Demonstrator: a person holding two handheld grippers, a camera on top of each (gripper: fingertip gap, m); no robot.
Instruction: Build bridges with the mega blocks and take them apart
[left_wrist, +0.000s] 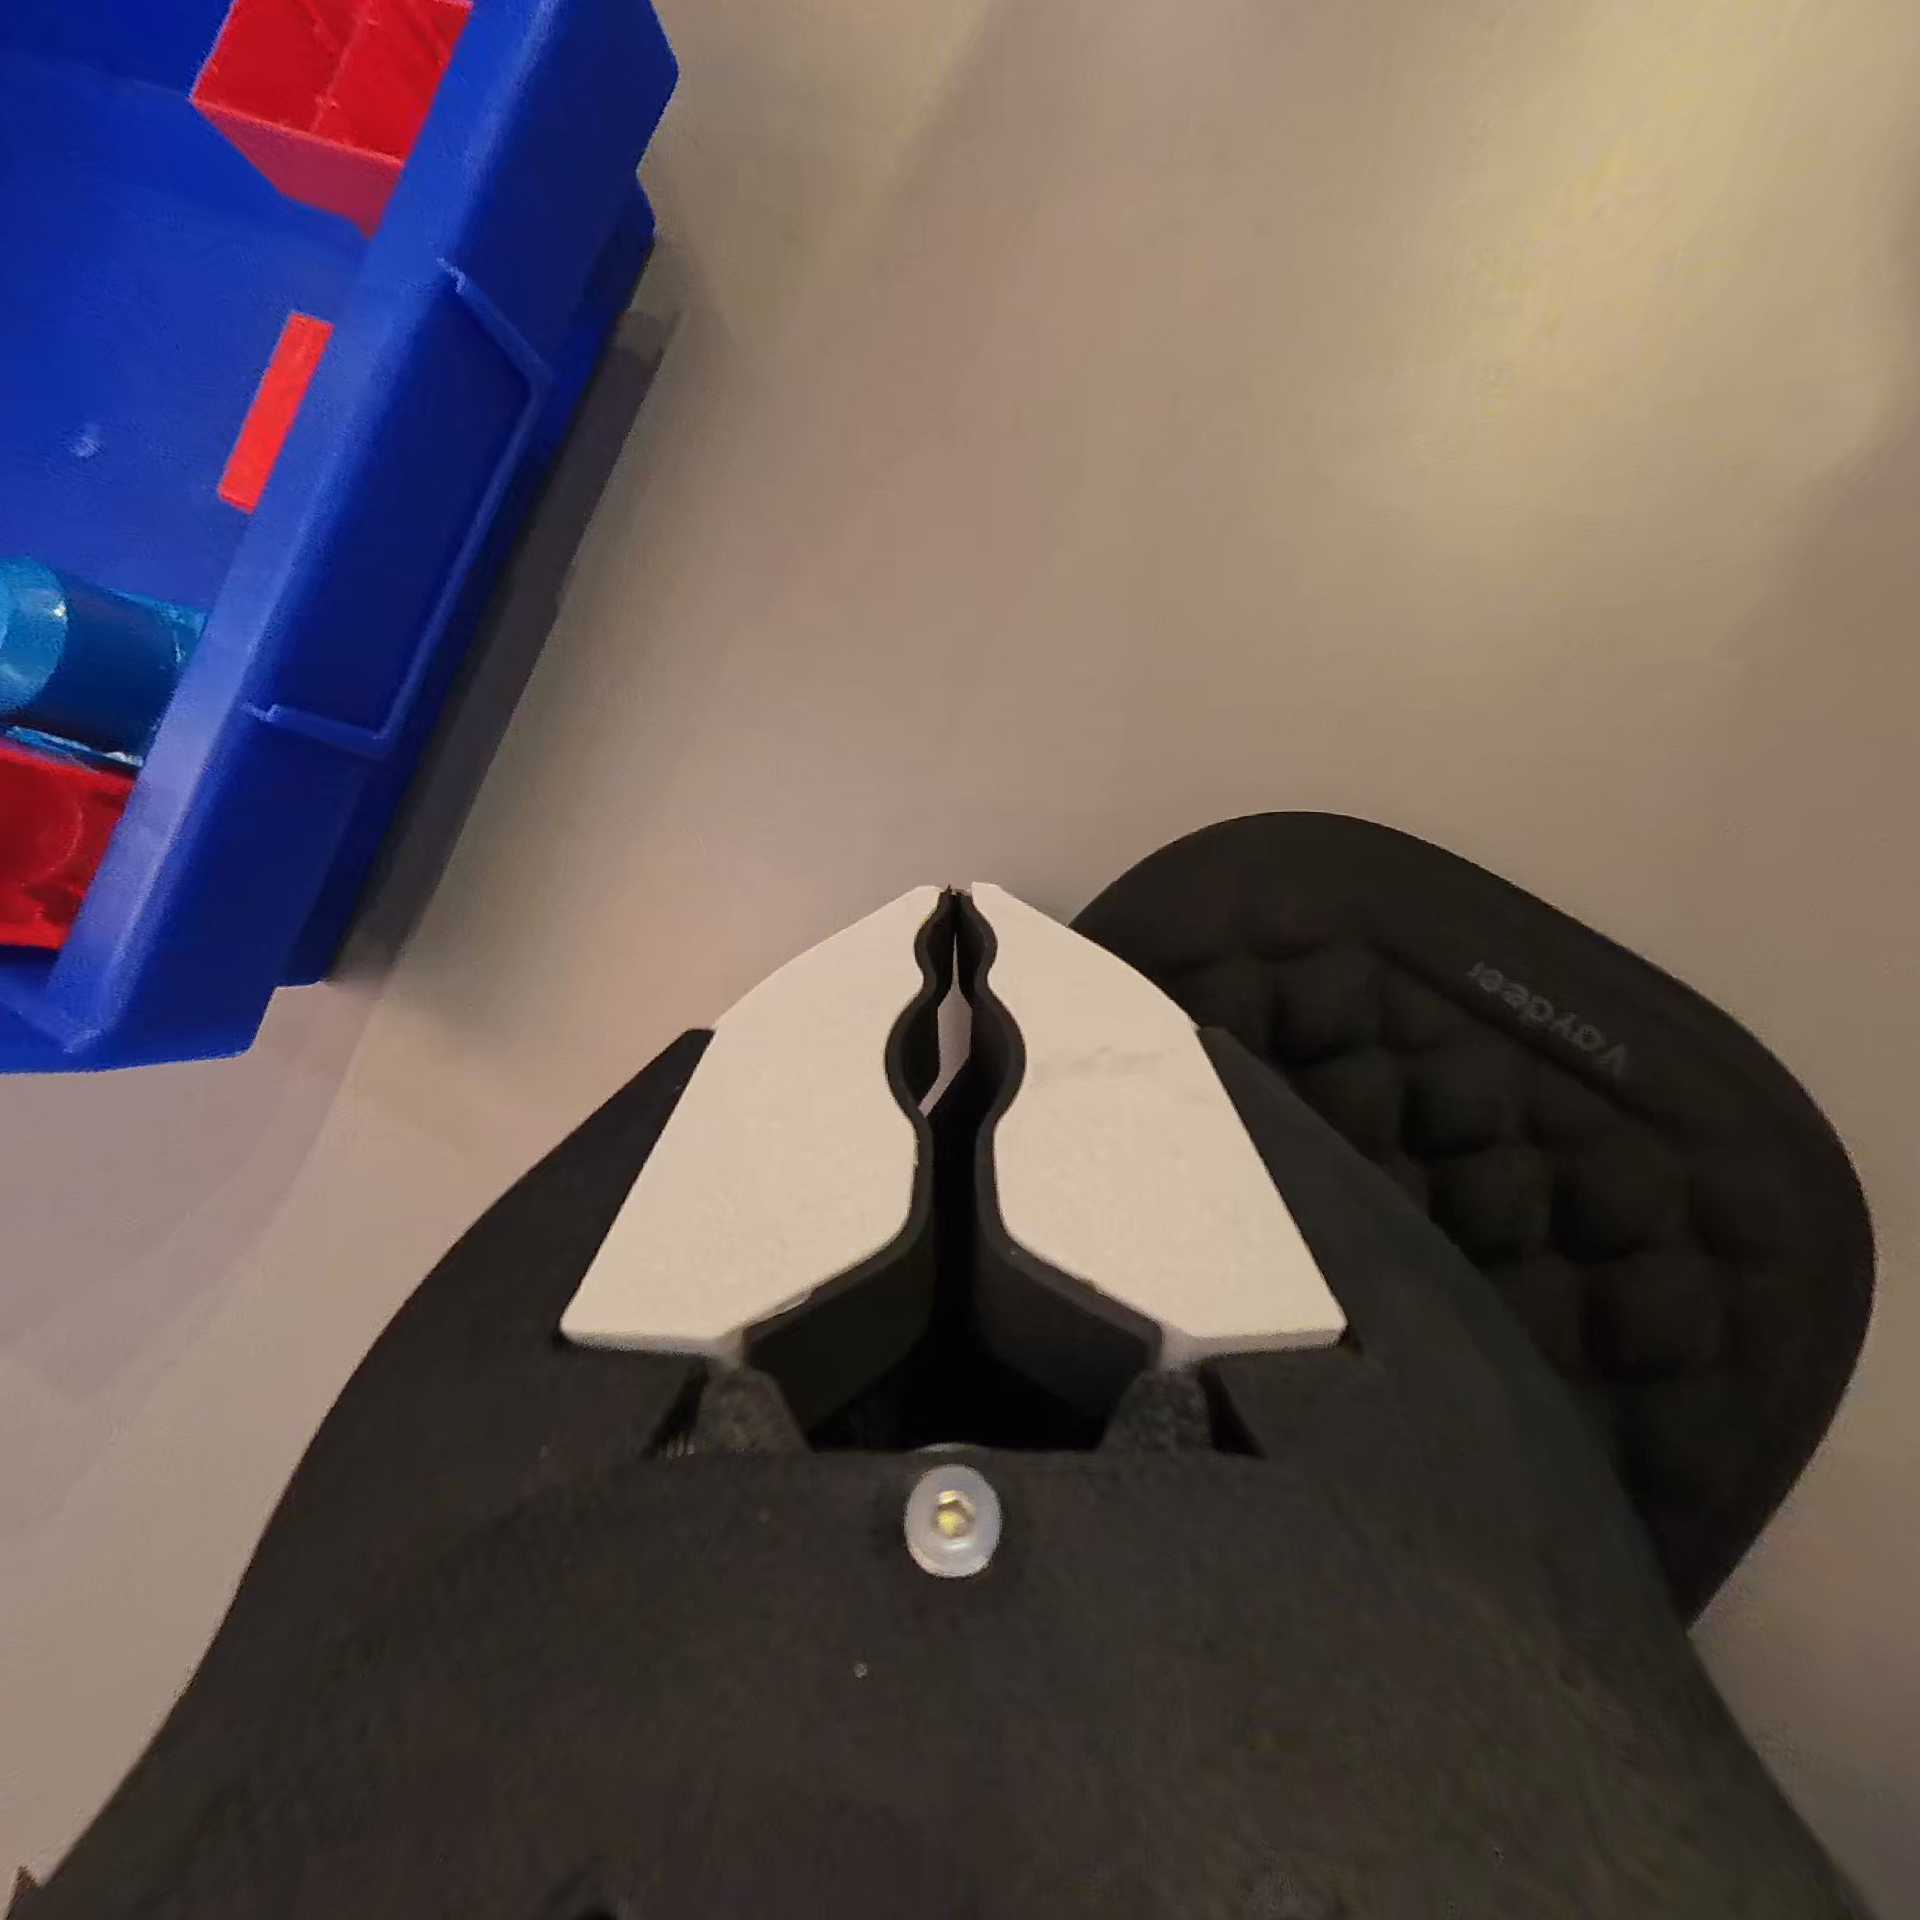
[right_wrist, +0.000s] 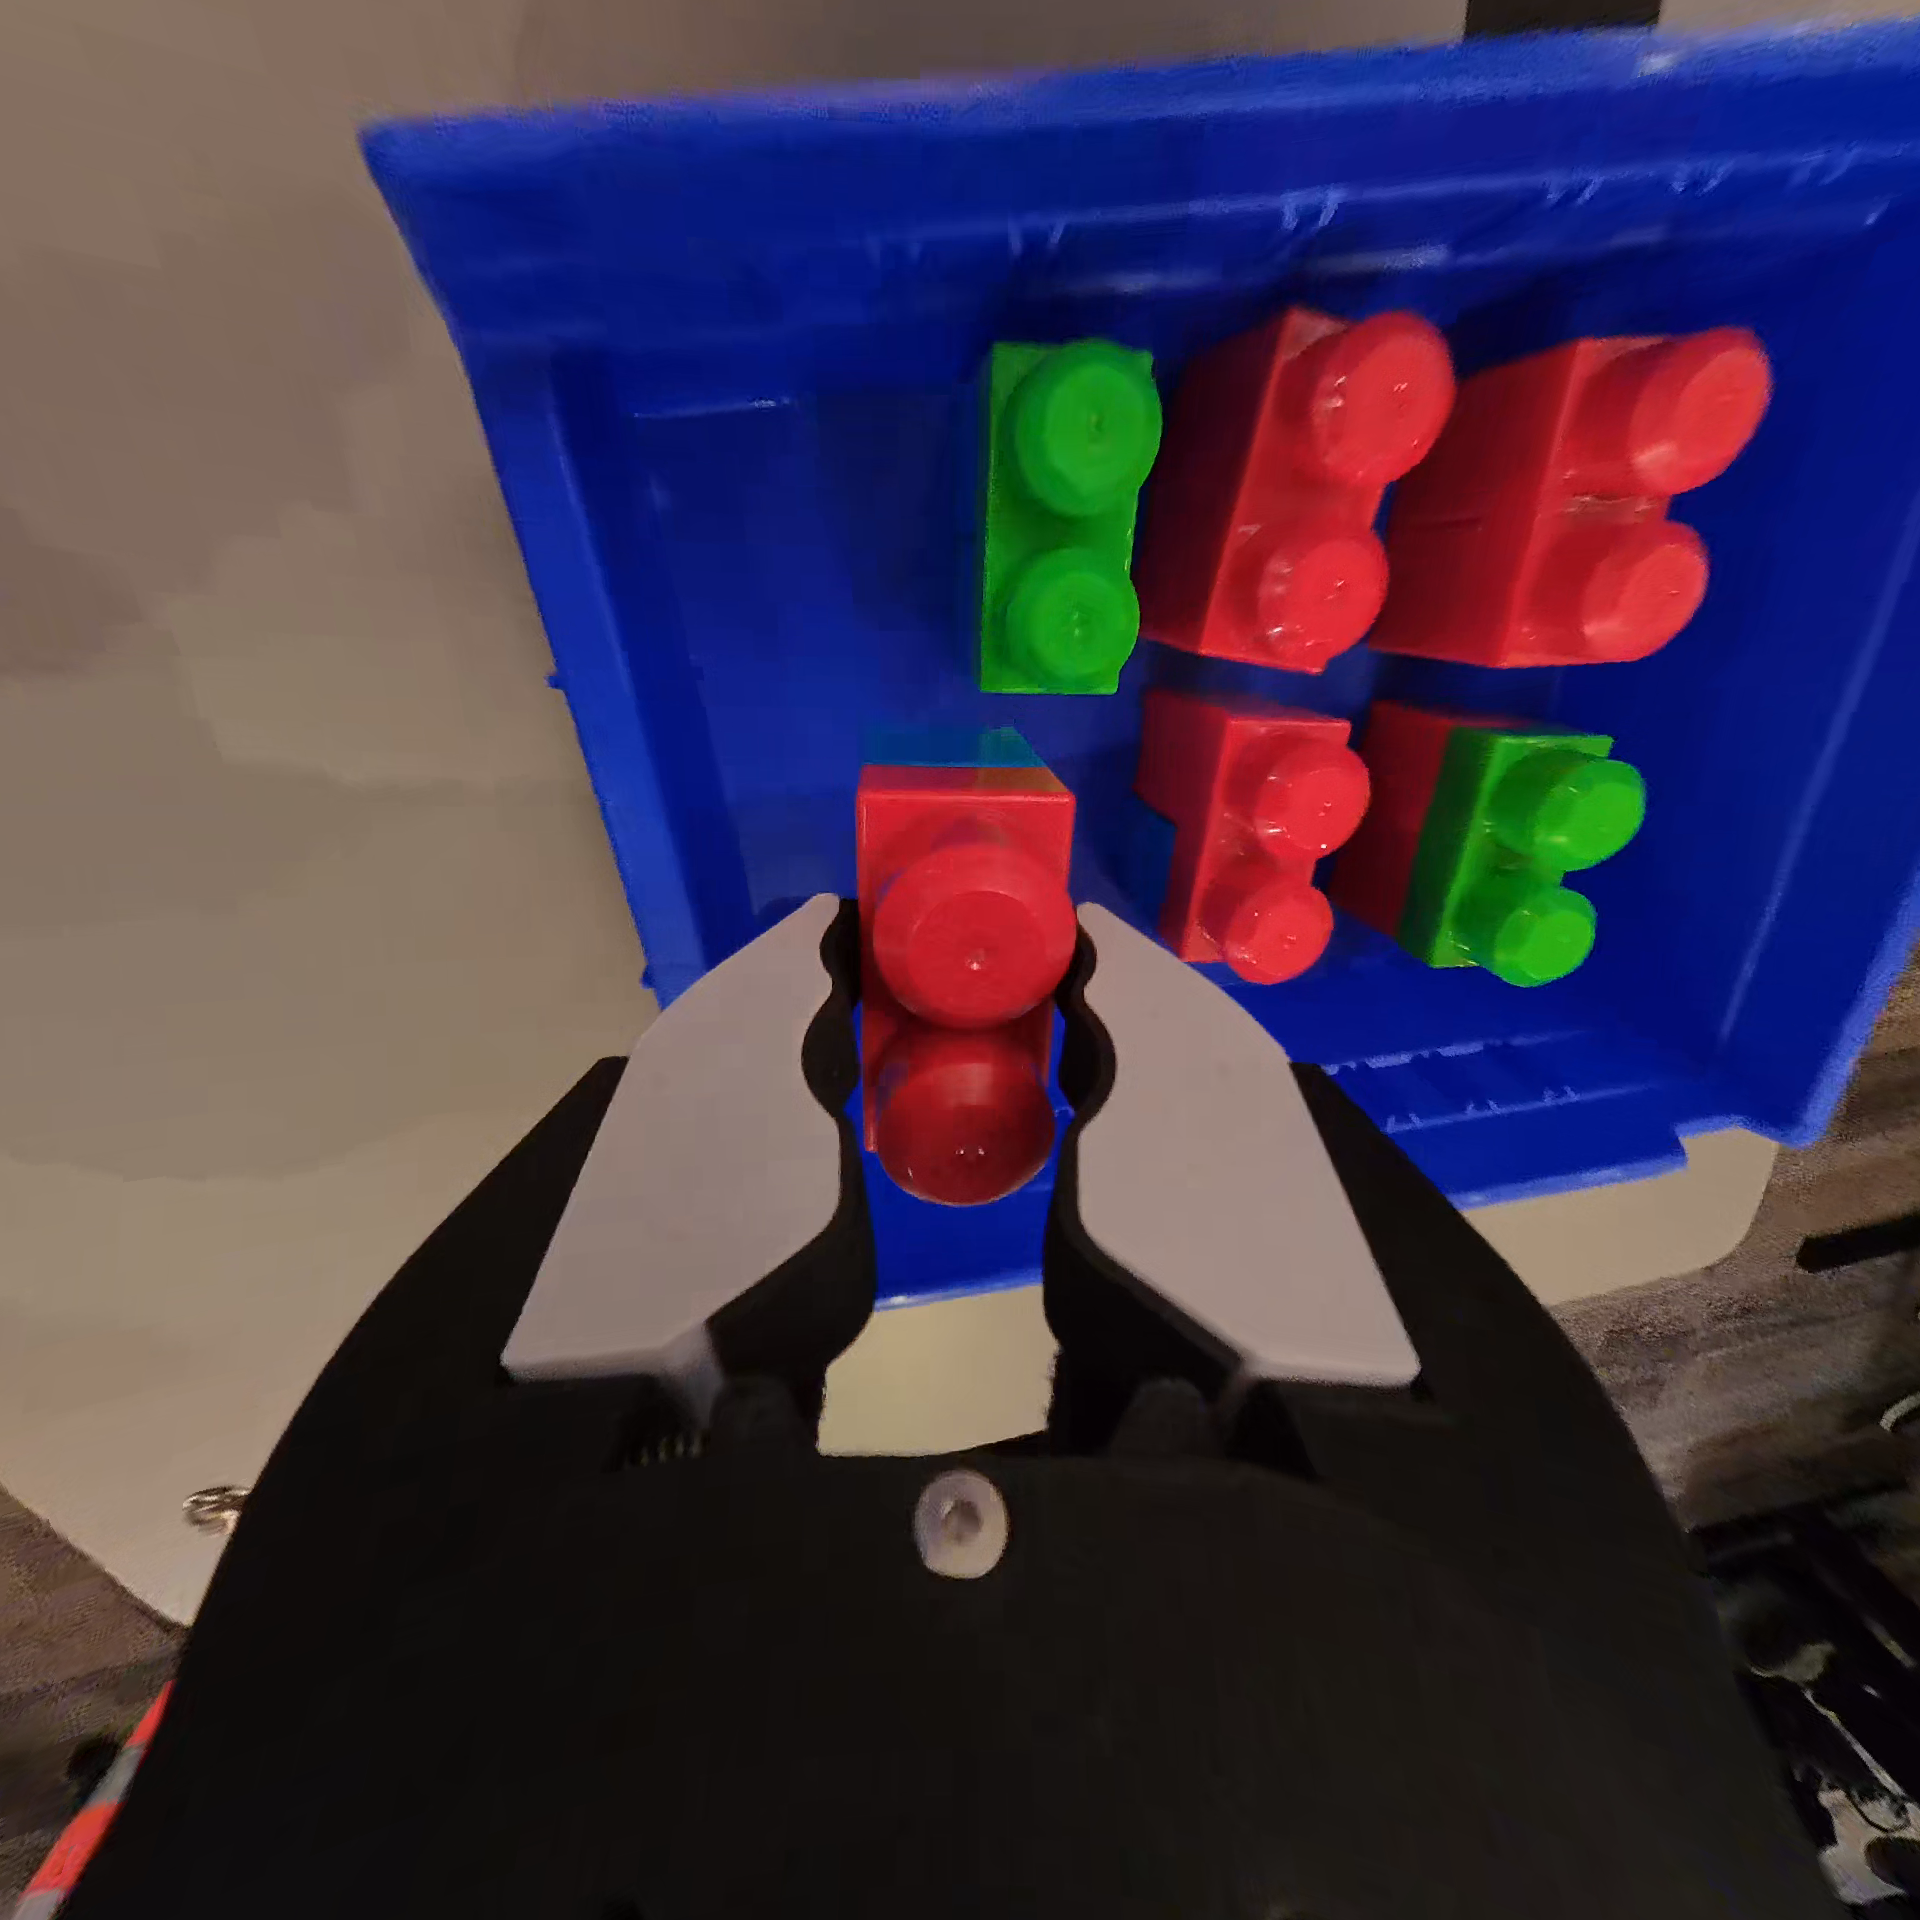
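Right gripper (right_wrist: 961, 997) pinching red two-stud block (right_wrist: 964, 935), seemingly above blue bin (right_wrist: 644, 520)

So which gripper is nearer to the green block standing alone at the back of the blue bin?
Right. The right gripper is over the blue bin, clamped on a red block near the green block. The left gripper is shut outside the bin.

The red blocks (right_wrist: 1288, 488) and blue bin (right_wrist: 727, 312) are looking like shiny plastic; the tabletop (left_wrist: 1247, 416) is looking smooth and dull.
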